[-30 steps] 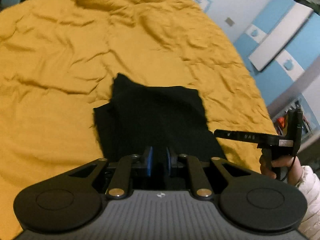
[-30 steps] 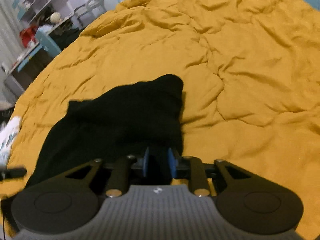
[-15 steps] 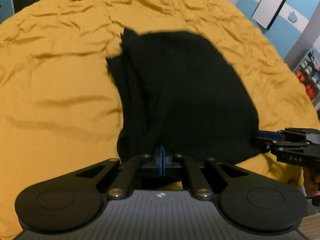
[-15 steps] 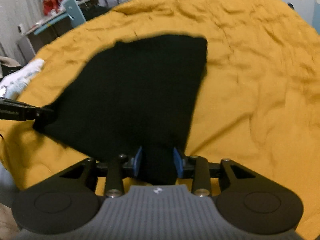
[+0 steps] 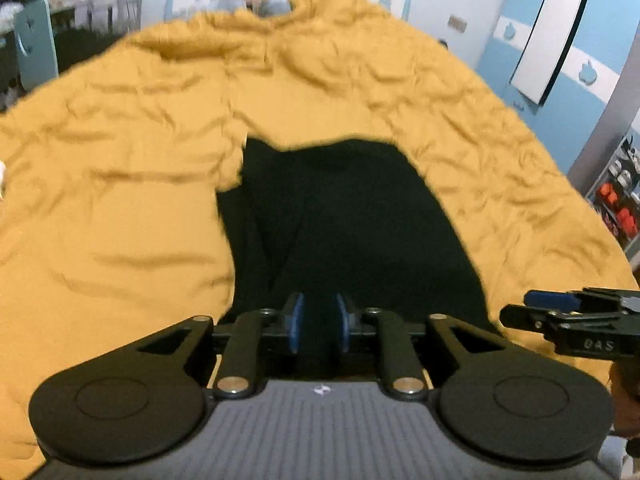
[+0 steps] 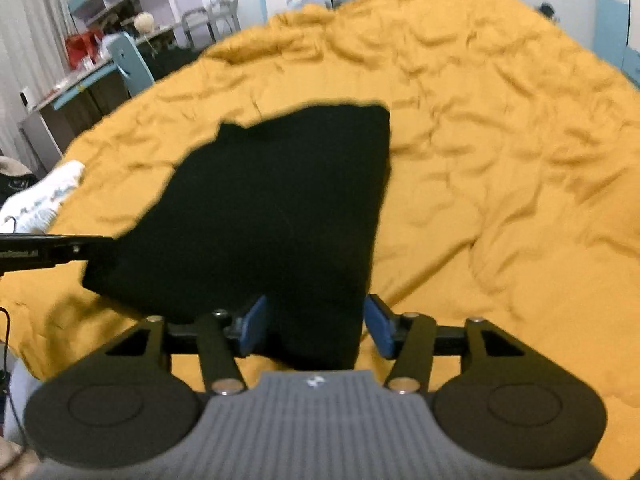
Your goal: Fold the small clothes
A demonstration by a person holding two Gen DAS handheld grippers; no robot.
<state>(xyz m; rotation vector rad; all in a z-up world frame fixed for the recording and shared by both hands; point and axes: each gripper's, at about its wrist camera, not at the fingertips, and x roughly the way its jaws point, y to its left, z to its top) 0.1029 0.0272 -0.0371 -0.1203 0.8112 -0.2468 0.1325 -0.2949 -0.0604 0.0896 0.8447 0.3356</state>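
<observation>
A black garment lies spread flat on the yellow bedspread, its near hem toward me. My left gripper is at the hem's left corner. Its jaws are opening, and the blue pads stand apart with black cloth between them, not pinched. In the right wrist view the garment narrows to a strip that runs between the pads of my right gripper. Those jaws are opening wide, with a gap on each side of the cloth. Each gripper shows at the edge of the other's view: the right gripper and the left gripper.
The yellow bedspread is rumpled all around. A blue and white wardrobe and shelves with orange items stand to the right. A desk with a pale blue chair and a white cloth are at the left.
Both grippers drew back toward me, pulling the garment out flat. The left jaws, shut half a second ago, have parted; the right jaws have spread much wider.
</observation>
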